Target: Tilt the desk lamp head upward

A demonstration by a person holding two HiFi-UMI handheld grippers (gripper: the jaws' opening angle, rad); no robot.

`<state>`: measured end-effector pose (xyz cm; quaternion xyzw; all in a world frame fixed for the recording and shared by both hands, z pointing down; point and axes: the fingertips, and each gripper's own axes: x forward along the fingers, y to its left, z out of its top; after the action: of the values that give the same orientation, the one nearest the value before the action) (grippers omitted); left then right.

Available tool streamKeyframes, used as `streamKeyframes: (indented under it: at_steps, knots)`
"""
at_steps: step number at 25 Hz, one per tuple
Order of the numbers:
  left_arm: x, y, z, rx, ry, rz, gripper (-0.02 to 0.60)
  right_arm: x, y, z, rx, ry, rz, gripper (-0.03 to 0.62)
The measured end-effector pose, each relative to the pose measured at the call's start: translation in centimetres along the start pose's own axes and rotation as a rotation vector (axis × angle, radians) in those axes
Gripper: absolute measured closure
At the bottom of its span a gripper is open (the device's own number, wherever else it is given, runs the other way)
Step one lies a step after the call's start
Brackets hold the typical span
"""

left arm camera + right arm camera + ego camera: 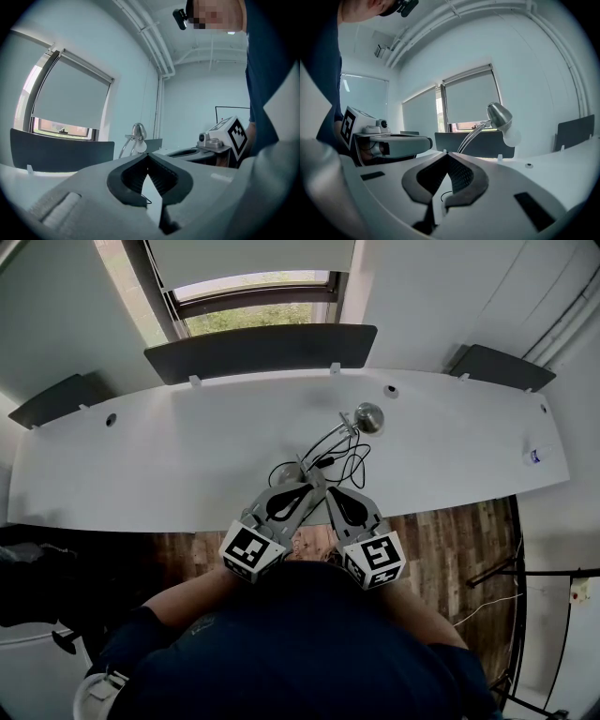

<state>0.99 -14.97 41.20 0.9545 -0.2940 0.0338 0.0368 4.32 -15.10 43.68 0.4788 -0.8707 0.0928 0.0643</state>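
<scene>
A desk lamp stands on the white desk point(169, 465). Its silver head point(368, 416) sits on a curved wire arm above a round base point(285, 474), with a black cable point(349, 461) looped beside it. In the right gripper view the lamp head point(499, 115) tilts down with a white bulb point(511, 137) showing. The left gripper view shows the lamp head point(138, 131) small and farther off. My left gripper point(309, 487) point(148, 155) and right gripper point(329, 489) point(446, 153) are side by side at the desk's front edge, short of the lamp. Both are shut with nothing between the jaws.
Dark partition panels point(261, 350) stand along the desk's far edge, under a window with a lowered blind point(255, 298). A small white item point(536, 455) lies at the desk's right end. Cable holes point(391, 390) dot the desk top. Wooden floor point(450, 549) shows below the front edge.
</scene>
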Motion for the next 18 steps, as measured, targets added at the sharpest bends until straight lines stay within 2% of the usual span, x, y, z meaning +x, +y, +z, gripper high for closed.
streamKeyframes:
  at_steps: [3,14,18]
  knots:
    - [0.11,-0.04,-0.24,-0.021,-0.005,-0.001,0.575,0.10,0.08,-0.27,0.001,0.002,0.011,0.585]
    - [0.37,0.03,-0.42,-0.009,-0.007,-0.006,0.575,0.07,-0.07,-0.46,-0.024,0.014,0.017,0.585]
    - [0.56,-0.07,-0.45,-0.034,-0.011,-0.011,0.575,0.02,-0.28,-0.37,-0.025,0.016,0.014,0.585]
